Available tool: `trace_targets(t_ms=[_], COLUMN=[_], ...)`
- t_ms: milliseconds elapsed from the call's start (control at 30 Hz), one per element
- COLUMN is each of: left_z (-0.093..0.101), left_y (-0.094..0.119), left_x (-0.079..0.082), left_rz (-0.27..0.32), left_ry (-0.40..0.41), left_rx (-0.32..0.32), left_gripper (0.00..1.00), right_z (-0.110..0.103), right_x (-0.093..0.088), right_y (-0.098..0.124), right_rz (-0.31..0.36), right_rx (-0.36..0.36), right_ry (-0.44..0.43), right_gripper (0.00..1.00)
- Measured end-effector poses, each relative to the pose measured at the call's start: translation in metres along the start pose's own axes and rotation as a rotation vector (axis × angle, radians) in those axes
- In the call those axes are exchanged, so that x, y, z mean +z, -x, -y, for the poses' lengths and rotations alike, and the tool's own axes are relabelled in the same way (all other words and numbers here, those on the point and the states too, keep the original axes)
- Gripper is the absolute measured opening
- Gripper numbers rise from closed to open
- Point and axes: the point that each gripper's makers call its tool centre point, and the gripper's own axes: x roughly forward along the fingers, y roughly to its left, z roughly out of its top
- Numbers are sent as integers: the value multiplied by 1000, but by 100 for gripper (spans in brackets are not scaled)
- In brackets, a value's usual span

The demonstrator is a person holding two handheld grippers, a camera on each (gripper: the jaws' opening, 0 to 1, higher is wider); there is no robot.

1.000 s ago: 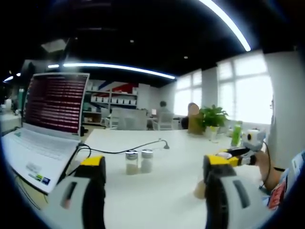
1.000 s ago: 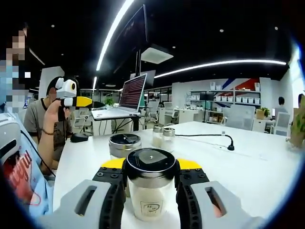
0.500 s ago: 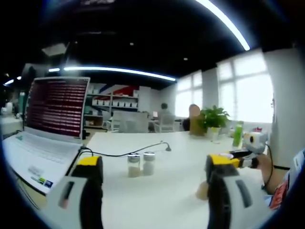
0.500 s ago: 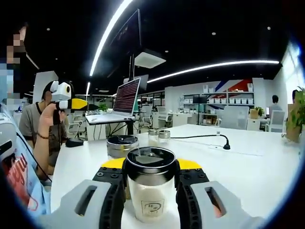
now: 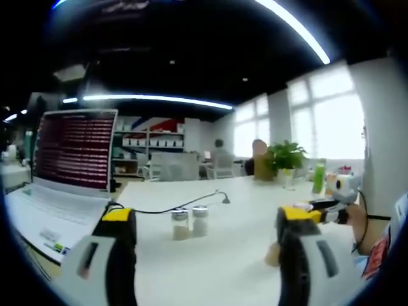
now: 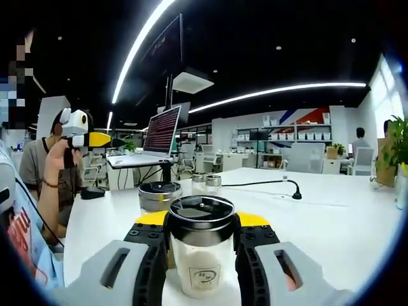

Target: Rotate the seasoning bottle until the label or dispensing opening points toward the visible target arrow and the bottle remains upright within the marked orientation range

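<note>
In the right gripper view, my right gripper (image 6: 201,220) is shut on the seasoning bottle (image 6: 201,255). The bottle is a clear jar with pale contents, a steel rim, a black lid and a small label facing the camera, and it stands upright on the white table (image 6: 331,223). My left gripper (image 6: 86,135) is held up in a hand at the far left. In the left gripper view, my left gripper (image 5: 205,218) is open over the table (image 5: 210,268) with nothing between its jaws. My right gripper (image 5: 322,205) comes in from the right.
A second lidded jar (image 6: 159,194) stands just behind the held bottle. Two small shakers (image 5: 190,222) sit mid-table by a black cable (image 5: 169,207). An open laptop (image 5: 67,162) is at the left, with a plant (image 5: 284,158) and a green bottle (image 5: 317,178) far right. A seated person (image 6: 32,169) is beyond the table edge.
Both views have drifted a little with the hands. The right gripper stays shut on the bottle, which shows no clear turn. The left gripper stays open.
</note>
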Motion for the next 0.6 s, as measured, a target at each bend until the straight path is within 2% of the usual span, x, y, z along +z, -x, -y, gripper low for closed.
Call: trace_targets(t_ms=[600], left_z=[2], left_y=[-4], left_x=[-5], left_rz=[-24], left_ry=[17], left_rx=[-5], left_gripper=[99], right_z=[2], right_x=[-1], right_y=[-3], right_rz=[-3], right_rx=[-64], right_ry=[-2], right_gripper=[38])
